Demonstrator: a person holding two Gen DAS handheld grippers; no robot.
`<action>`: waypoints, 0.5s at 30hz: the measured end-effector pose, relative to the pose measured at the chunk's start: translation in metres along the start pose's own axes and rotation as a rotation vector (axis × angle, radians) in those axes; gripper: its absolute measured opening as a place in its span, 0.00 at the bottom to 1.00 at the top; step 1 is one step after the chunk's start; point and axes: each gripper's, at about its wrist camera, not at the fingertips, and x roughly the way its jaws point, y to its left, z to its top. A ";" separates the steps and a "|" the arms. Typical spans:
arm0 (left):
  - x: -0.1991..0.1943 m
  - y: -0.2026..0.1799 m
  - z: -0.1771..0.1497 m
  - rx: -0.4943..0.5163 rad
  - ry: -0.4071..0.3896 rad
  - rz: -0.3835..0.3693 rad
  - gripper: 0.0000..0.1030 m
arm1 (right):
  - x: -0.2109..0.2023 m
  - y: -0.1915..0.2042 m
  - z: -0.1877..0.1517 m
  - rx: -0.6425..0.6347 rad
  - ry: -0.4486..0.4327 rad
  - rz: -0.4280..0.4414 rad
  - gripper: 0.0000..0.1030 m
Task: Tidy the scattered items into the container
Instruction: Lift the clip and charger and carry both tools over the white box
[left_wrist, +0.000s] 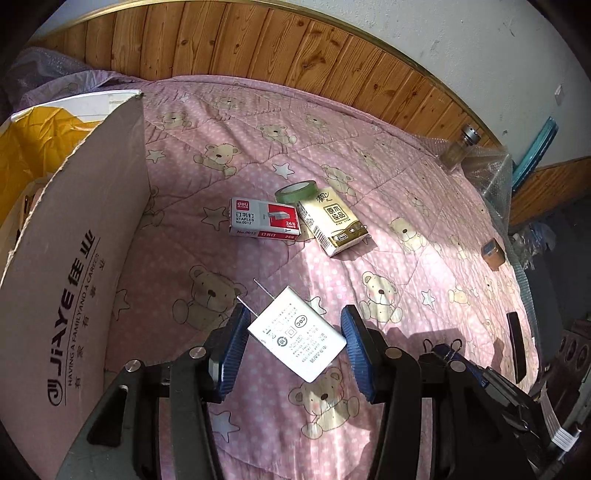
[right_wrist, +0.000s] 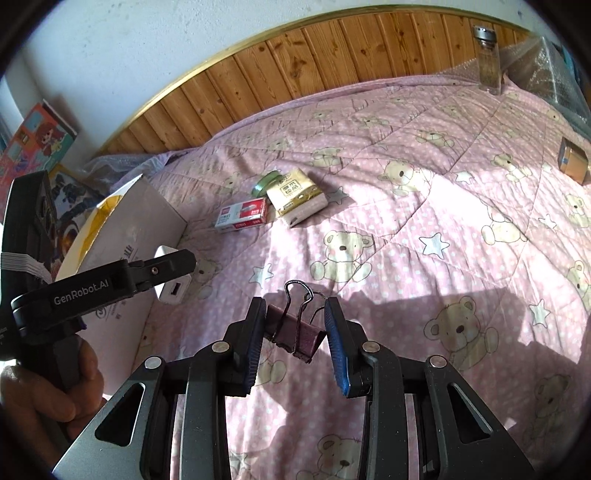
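Note:
My left gripper (left_wrist: 295, 336) is shut on a white plug-in charger (left_wrist: 295, 334), held tilted above the pink bear quilt (left_wrist: 369, 147) with its prongs toward the cardboard box (left_wrist: 74, 277). The charger (right_wrist: 171, 286) also shows in the right wrist view, next to the box wall (right_wrist: 147, 218). My right gripper (right_wrist: 295, 332) is shut on a dark maroon binder clip (right_wrist: 295, 334), wire handles pointing forward. On the quilt lie a staples box (left_wrist: 264, 221), a tissue pack (left_wrist: 334, 225) and a green tape roll (left_wrist: 297, 190), close together.
The box holds a yellow bag (left_wrist: 33, 147). A glass jar (left_wrist: 460, 147) stands at the far right by bubble wrap (left_wrist: 491, 173). A small brown box (left_wrist: 493, 253) and a flat black object (left_wrist: 517, 347) lie near the bed's right edge. Wooden panelling (left_wrist: 258, 48) backs the bed.

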 end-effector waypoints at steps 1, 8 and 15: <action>-0.005 0.001 -0.003 -0.005 -0.006 -0.003 0.50 | -0.003 0.003 -0.003 -0.007 0.000 -0.001 0.33; -0.038 0.003 -0.022 -0.025 -0.042 -0.027 0.50 | -0.027 0.020 -0.019 -0.053 -0.011 -0.018 0.33; -0.066 0.009 -0.043 -0.042 -0.063 -0.039 0.50 | -0.049 0.040 -0.034 -0.098 -0.030 -0.021 0.33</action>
